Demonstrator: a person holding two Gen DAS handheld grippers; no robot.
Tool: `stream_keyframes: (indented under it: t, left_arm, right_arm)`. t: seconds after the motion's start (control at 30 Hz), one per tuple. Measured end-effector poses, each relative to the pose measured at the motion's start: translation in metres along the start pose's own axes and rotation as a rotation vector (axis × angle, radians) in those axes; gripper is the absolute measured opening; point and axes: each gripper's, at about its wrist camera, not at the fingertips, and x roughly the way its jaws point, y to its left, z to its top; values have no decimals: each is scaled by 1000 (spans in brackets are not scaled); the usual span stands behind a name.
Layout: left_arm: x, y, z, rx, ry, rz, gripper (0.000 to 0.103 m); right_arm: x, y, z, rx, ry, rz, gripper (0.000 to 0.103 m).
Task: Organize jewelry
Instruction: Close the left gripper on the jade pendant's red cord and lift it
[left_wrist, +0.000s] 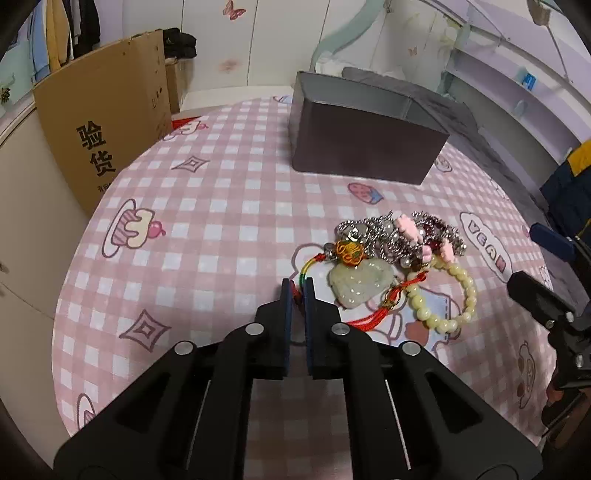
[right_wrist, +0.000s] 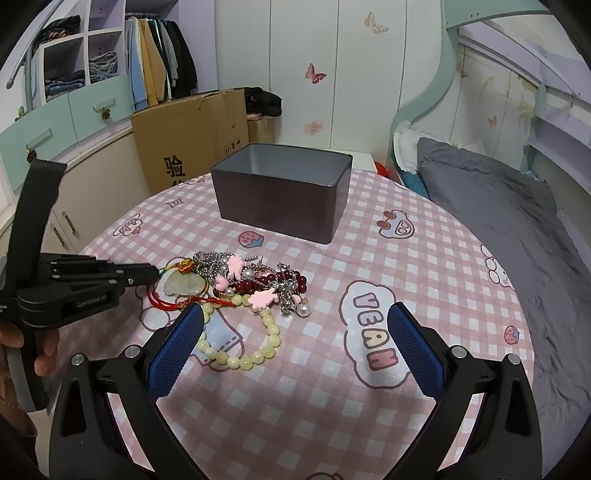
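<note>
A pile of jewelry lies on the pink checked table: a pale jade pendant (left_wrist: 356, 282) on a red and multicoloured cord (left_wrist: 308, 266), silver chains (left_wrist: 384, 232), dark red beads (right_wrist: 275, 280), pink charms (right_wrist: 262, 298) and a pale bead bracelet (left_wrist: 452, 295). My left gripper (left_wrist: 297, 291) is shut on the pendant's cord at the pile's left edge; it shows in the right wrist view (right_wrist: 157, 275). My right gripper (right_wrist: 295, 325) is open and empty, just in front of the pile. The pendant (right_wrist: 184, 284) and the bracelet (right_wrist: 243, 350) also show there.
An open dark metal box (right_wrist: 280, 206) stands at the far side of the table (right_wrist: 424, 288), also seen in the left wrist view (left_wrist: 362, 147). A cardboard box (left_wrist: 107, 122) stands off the table's left. A grey bed (right_wrist: 517, 229) lies to the right.
</note>
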Motion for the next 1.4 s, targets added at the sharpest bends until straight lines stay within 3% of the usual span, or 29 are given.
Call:
stream_keyframes:
  t: [0.03, 0.07, 0.1, 0.17, 0.3, 0.4, 0.47, 0.63, 0.7, 0.77, 0.8, 0.93, 1.13, 1.4]
  left_arm:
    - [1, 0, 0, -1, 5, -8, 29]
    - [1, 0, 0, -1, 5, -4, 56]
    - [0, -1, 0, 6, -15, 15, 68]
    - [-2, -2, -1, 12, -44, 26, 70]
    - [4, -4, -2, 30, -23, 47, 69]
    - [3, -5, -3, 47, -20, 51, 66]
    - [6, -9, -4, 87, -6, 100, 50]
    - [4, -16, -6, 122, -4, 112, 47]
    - [5, -18, -4, 124, -13, 97, 33]
    - [7, -22, -3, 141, -23, 84, 10]
    - [7, -24, -2, 143, -23, 55, 6]
    - [-1, -9, -1, 72, -36, -33, 4]
    - [-48, 1, 0, 2, -158, -183, 4]
    - [-82, 4, 4, -3, -238, -199, 2]
  right_arm:
    - [1, -1, 0, 1, 3, 2, 96]
    - [2, -1, 0, 1, 6, 3, 96]
    - [3, -1, -1, 1, 9, 5, 96]
    - [4, -2, -1, 0, 14, 5, 96]
    - [6, -2, -2, -2, 21, 5, 96]
    - [8, -2, -2, -2, 28, 5, 96]
    - [9, -2, -2, -4, 33, 5, 96]
    - [10, 2, -2, -17, 41, 4, 96]
    - [11, 5, -2, -25, 42, 4, 96]
    - [11, 8, -1, -31, 44, 4, 96]
    - [10, 10, -1, -36, 44, 2, 96]
    - [4, 9, -1, -34, 35, -8, 96]
    - [1, 7, -2, -27, 41, -6, 96]
    - [11, 18, -7, -46, 86, 49, 94]
